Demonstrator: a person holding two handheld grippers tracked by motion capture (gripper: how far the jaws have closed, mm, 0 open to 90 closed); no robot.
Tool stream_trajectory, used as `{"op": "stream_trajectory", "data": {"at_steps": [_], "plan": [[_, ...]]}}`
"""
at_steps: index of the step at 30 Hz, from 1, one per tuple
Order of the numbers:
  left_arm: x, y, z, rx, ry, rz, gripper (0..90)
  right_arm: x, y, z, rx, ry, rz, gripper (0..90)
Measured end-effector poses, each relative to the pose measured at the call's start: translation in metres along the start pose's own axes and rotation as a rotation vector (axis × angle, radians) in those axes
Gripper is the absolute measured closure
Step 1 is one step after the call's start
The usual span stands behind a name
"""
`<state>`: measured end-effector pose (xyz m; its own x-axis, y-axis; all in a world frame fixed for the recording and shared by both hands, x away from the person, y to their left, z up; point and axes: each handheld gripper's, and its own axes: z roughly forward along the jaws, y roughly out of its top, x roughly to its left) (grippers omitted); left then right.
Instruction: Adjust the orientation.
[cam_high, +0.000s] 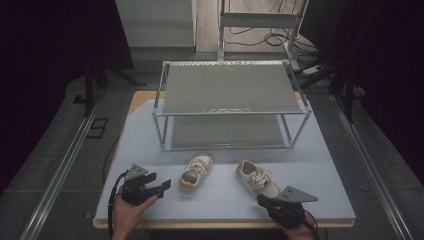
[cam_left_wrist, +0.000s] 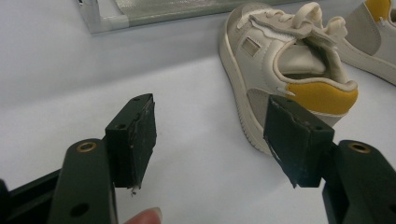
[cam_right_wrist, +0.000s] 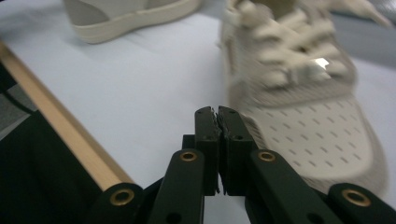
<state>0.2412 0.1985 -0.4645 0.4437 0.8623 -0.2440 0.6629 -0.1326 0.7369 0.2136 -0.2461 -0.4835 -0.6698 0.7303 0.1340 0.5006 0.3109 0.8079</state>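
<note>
Left gripper view: left gripper fingers wide apart, nothing between, yellow heel of left shoe just ahead. Right gripper fingers pressed together, empty, tips beside right shoe toe. 2 cream leather sneakers (laced, perforated toes), toes toward person, lengthwise on pale blue desk before metal rack.

High view overhead — gripper views close, sharing shoes.
</note>
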Motion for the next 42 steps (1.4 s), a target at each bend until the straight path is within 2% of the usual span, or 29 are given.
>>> {"op": "stream_trajectory", "data": {"at_steps": [1, 2, 7, 14, 21, 26, 27, 34, 42], "plan": [[0.0, 0.0, 0.0, 0.001, 0.0, -0.001, 34.4, -0.003, -0.001, -0.001, 0.002, -0.009, 0.01, 87.8], [0.001, -0.001, 0.001, 0.005, 0.001, -0.004, 34.3, -0.009, -0.001, -0.004, -0.008, 0.007, 0.033, 88.4], [0.002, -0.001, 0.002, 0.011, 0.004, -0.005, 34.2, -0.017, -0.001, -0.01, -0.011, 0.017, 0.051, 89.5], [0.0, -0.001, 0.003, 0.015, 0.001, 0.003, 34.2, -0.033, -0.003, -0.017, -0.023, -0.002, 0.081, 89.8], [-0.001, -0.001, 0.005, 0.021, 0.002, 0.006, 34.2, -0.041, -0.004, -0.019, -0.032, -0.013, 0.095, 89.8], [-0.002, -0.001, 0.005, 0.022, 0.002, 0.009, 34.2, -0.049, -0.004, -0.02, -0.042, -0.047, 0.106, 89.8], [-0.003, -0.001, 0.006, 0.022, 0.0, 0.007, 34.2, -0.054, -0.003, -0.02, -0.044, -0.066, 0.117, 89.8], [-0.004, -0.002, 0.007, 0.028, 0.002, 0.011, 34.2, -0.062, 0.006, -0.012, -0.048, -0.133, 0.108, 89.7], [-0.005, -0.002, 0.007, 0.032, 0.004, 0.017, 34.1, -0.074, 0.021, 0.009, -0.057, -0.161, 0.116, 89.7]]}}
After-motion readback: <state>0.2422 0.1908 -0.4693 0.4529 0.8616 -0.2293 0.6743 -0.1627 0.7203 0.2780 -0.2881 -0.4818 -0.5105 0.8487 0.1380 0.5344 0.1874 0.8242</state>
